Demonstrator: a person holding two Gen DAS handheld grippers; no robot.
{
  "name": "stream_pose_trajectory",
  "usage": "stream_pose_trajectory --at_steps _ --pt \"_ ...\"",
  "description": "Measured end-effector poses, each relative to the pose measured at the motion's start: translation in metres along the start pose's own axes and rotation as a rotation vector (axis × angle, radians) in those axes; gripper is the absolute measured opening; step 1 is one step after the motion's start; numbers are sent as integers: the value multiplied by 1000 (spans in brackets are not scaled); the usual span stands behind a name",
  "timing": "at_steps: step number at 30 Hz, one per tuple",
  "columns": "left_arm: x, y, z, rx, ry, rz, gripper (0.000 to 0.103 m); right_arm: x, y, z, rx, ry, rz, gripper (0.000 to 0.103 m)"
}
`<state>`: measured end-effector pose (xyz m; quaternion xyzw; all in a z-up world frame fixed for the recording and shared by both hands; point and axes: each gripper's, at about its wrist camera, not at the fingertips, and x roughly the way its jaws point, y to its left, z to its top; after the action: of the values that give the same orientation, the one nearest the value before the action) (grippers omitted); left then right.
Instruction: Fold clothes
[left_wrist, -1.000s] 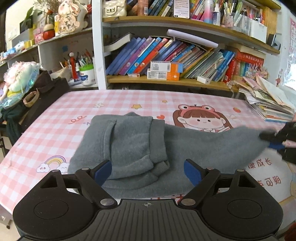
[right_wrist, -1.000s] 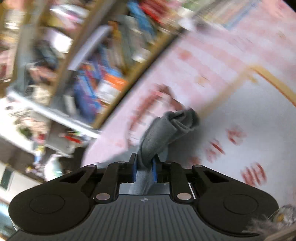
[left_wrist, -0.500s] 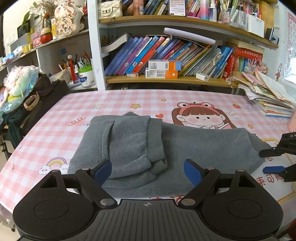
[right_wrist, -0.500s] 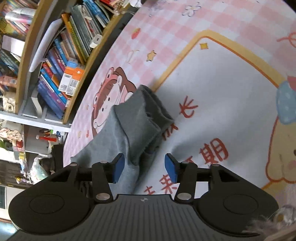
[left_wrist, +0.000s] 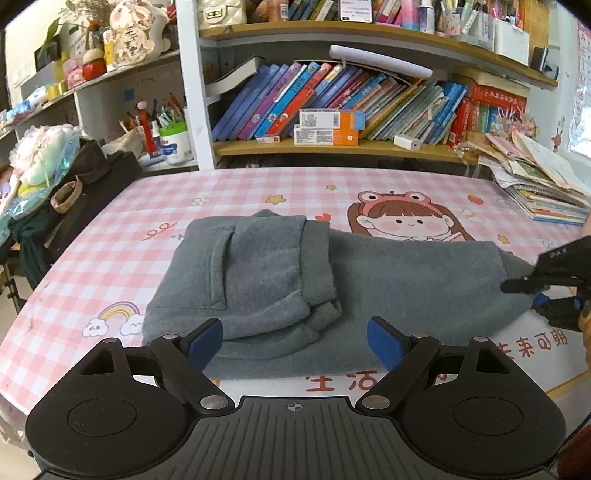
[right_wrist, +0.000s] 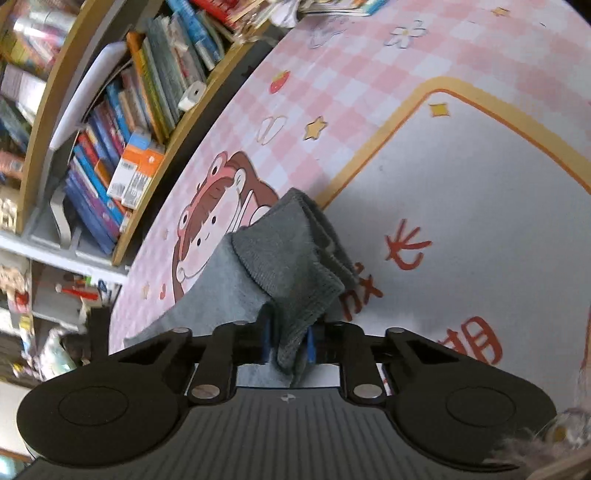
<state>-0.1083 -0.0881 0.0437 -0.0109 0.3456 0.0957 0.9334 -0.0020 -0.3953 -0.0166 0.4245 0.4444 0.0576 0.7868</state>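
Note:
A grey fleece garment (left_wrist: 369, 280) lies across the pink checked table mat (left_wrist: 258, 192), its left part folded over with a pocket on top. My left gripper (left_wrist: 295, 339) hangs open over the garment's near edge, nothing between its blue pads. At the garment's right end my right gripper (left_wrist: 535, 295) is closing its jaws. In the right wrist view the ribbed cuff (right_wrist: 291, 258) bunches up between the pads of the right gripper (right_wrist: 288, 343), which press on it.
Bookshelves (left_wrist: 332, 110) line the far side of the table. A pile of magazines (left_wrist: 543, 184) sits at the back right corner. A dark bag (left_wrist: 92, 177) and a soft toy bundle (left_wrist: 40, 158) crowd the left edge. A hand shows at the right.
The right gripper held the cuff in the air, opened and laid it flat on the mat, then came lower and closed on the cuff again. The left gripper has stayed put.

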Motion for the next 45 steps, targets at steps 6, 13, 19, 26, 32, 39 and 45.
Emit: stream_pose_trajectory --at_steps 6,13,19,26,32,39,45 --pt "-1 3 0 -17 -14 -10 87 -32 -5 2 -11 -105 -19 13" --pt "2 4 4 -8 -43 -46 87 -69 -22 18 47 -232 -84 13" --pt "5 14 13 -6 -90 -76 87 -89 25 8 -92 -283 23 13" --pt "2 51 17 -12 -141 -102 87 -93 124 -33 -404 -319 145 13" --pt "-2 112 22 -112 -164 -79 87 -65 204 -98 -738 -275 181 13" --pt "2 163 21 -178 -173 -94 87 -6 253 -172 -994 -92 165 13" --pt "8 177 30 -178 -211 -170 87 41 252 -201 -1061 140 117 33"
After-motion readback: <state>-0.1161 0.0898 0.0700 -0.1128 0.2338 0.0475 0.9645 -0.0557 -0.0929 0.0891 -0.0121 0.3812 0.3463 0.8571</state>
